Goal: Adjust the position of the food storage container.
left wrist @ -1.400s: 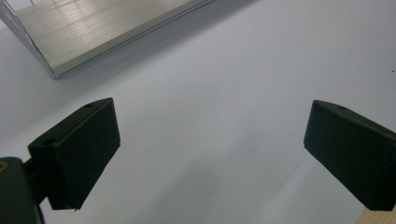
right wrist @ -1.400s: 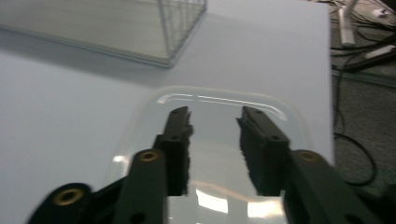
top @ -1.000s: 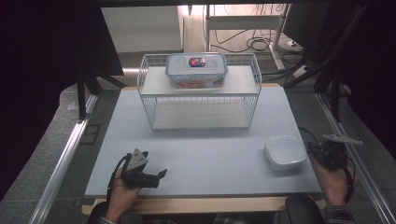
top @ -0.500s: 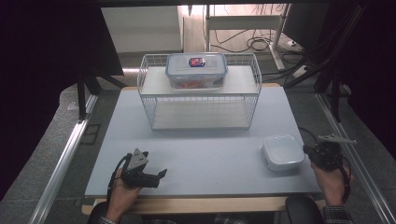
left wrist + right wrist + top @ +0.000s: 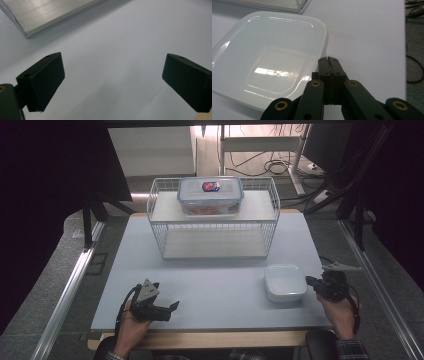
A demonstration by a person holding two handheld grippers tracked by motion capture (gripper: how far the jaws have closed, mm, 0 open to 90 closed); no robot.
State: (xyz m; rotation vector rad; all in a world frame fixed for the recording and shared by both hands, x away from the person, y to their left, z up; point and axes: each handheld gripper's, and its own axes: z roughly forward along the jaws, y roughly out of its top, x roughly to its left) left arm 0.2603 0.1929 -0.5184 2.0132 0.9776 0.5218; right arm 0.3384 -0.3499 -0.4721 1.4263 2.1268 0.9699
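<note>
At lower left the left gripper (image 5: 170,307) rests low on the pale blue-grey table (image 5: 215,275), jaws wide apart. One white square plastic container (image 5: 285,282) (lidded) sits lower right; beside it the right gripper (image 5: 310,281) points leftward, jaws pressed together, empty.

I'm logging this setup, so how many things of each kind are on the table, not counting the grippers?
Wire rack: 1
Lidded food container on top of the rack: 1
White square container near the right gripper: 1
Total: 3
</note>
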